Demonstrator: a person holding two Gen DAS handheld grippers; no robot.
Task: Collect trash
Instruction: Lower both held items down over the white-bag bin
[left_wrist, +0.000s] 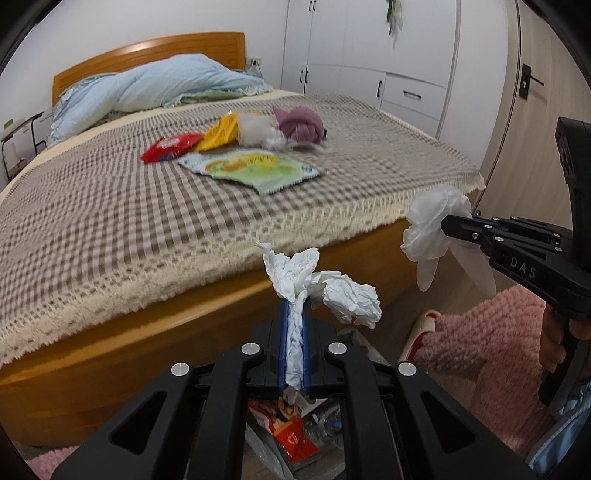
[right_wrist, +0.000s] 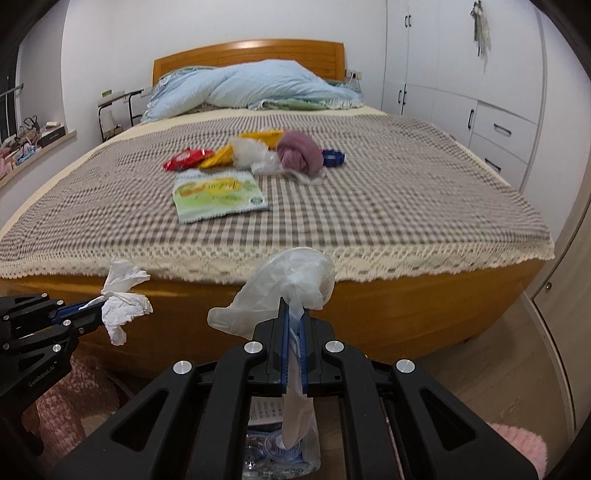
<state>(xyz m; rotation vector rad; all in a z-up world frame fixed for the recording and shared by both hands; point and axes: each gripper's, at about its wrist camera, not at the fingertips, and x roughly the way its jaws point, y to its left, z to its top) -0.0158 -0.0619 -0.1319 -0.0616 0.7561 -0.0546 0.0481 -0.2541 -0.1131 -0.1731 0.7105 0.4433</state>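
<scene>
Below both grippers, at six o'clock, lies a clear plastic trash bag (left_wrist: 291, 443). The right gripper (right_wrist: 294, 332) has its jaws clenched on a limp, slippery translucent disposable glove (right_wrist: 291, 280); the left gripper (left_wrist: 294, 332) pinches a feather-light crumpled white tissue (left_wrist: 325, 291) mid-wad.

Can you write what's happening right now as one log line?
left gripper: shut on crumpled tissue | right gripper: shut on plastic glove | bed: wrappers remain
</scene>
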